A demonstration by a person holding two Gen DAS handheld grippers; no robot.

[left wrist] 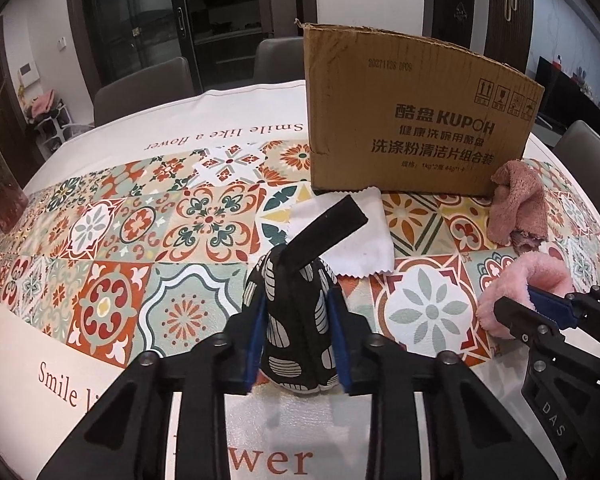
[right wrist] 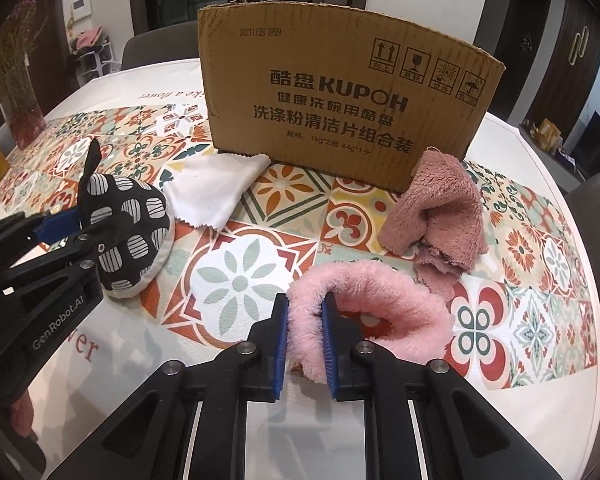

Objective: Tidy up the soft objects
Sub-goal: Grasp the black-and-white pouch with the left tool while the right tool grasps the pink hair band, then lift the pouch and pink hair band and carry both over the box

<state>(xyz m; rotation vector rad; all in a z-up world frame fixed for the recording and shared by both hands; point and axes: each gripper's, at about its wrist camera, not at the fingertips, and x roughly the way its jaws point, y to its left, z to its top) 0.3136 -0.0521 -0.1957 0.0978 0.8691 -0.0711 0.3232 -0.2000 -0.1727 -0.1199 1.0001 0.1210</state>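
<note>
Left gripper (left wrist: pixel 298 340) jaws grip the mitt (left wrist: pixel 296 320); right gripper (right wrist: pixel 306 344) jaws pinch the pink ring (right wrist: pixel 380 300), lower centre, before the box (right wrist: pixel 340 100).

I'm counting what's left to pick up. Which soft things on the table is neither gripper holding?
Two lie free: the flat white cloth with zigzag edges and the crumpled dusty-pink fleece cloth, both in front of the cardboard box.
</note>
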